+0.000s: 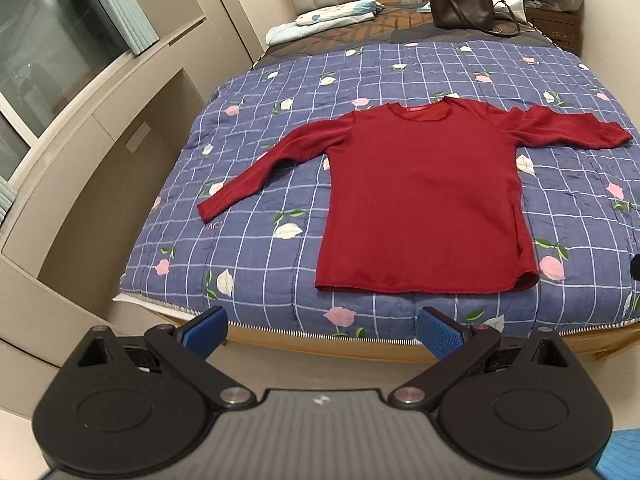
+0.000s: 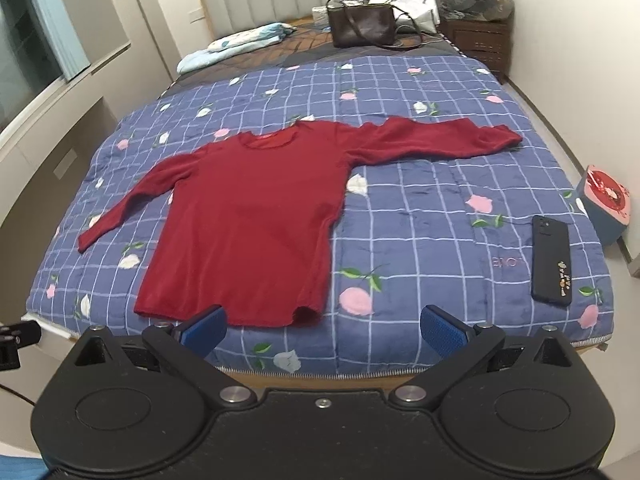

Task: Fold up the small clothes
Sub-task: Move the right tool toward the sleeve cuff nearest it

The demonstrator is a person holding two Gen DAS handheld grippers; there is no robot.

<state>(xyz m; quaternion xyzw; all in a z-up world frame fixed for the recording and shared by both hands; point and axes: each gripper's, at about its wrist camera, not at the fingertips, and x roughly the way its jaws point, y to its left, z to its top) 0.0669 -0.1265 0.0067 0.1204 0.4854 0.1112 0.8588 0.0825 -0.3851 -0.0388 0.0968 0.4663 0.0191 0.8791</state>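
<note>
A dark red long-sleeved top (image 1: pixel 424 200) lies flat and face up on the blue checked floral quilt (image 1: pixel 256 248), both sleeves spread out to the sides, hem towards me. In the right wrist view the same top (image 2: pixel 248 224) sits left of centre. My left gripper (image 1: pixel 322 334) hangs open at the foot of the bed, short of the hem, with nothing between its blue pads (image 1: pixel 440 336). My right gripper (image 2: pixel 322 330) is also open and empty, just before the hem's right corner.
A black phone (image 2: pixel 551 262) lies on the quilt (image 2: pixel 420 240) at the right. A brown handbag (image 2: pixel 362 26), white bags and folded bedding (image 2: pixel 244 42) crowd the head of the bed. A stool with a pink top (image 2: pixel 606 200) stands right of the bed. Cabinets line the left wall.
</note>
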